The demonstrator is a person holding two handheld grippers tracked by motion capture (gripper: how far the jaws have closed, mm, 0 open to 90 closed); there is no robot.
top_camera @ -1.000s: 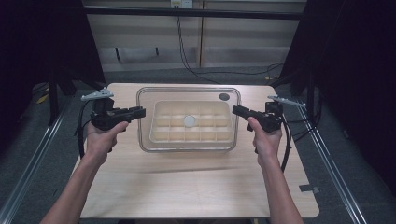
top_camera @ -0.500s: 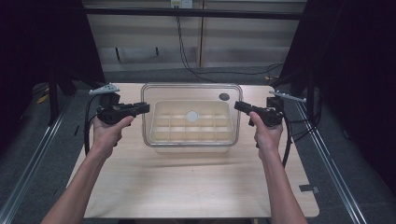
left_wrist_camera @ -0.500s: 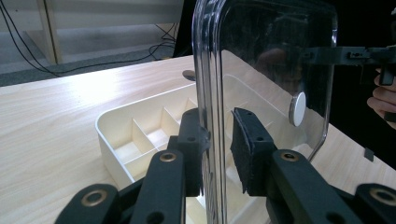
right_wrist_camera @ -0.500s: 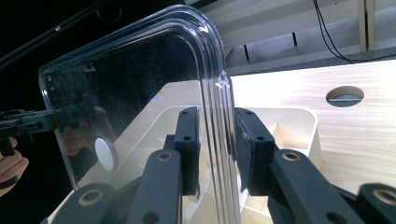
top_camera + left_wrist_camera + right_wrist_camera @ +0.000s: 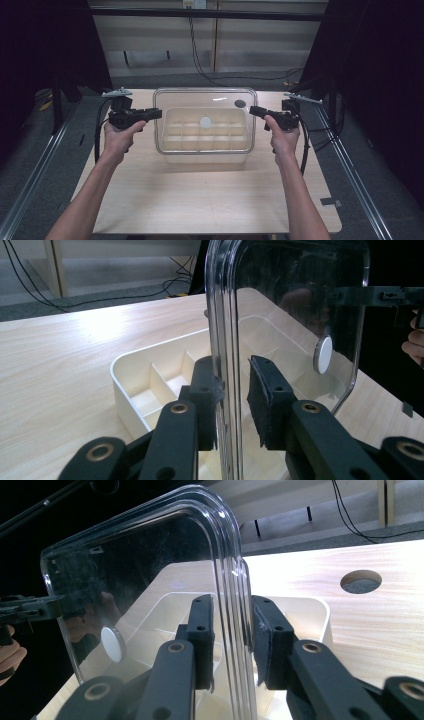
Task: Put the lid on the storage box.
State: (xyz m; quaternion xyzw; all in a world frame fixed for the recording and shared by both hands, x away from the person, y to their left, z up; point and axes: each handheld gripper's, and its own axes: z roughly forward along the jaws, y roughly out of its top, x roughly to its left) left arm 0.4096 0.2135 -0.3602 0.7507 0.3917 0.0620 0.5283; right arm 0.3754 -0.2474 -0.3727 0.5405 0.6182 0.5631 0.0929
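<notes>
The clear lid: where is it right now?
In the high view the clear lid is held above the cream divided tray at mid-table, its left edge clamped by the left gripper, its right edge by the right gripper.

The divided tray sits on the desk, toward its far edge. Directly above the tray hangs the lid, held level. The left claw grips the lid's left edge, the right claw its right edge. A hole in the desk lies behind the tray, toward its right.
</notes>
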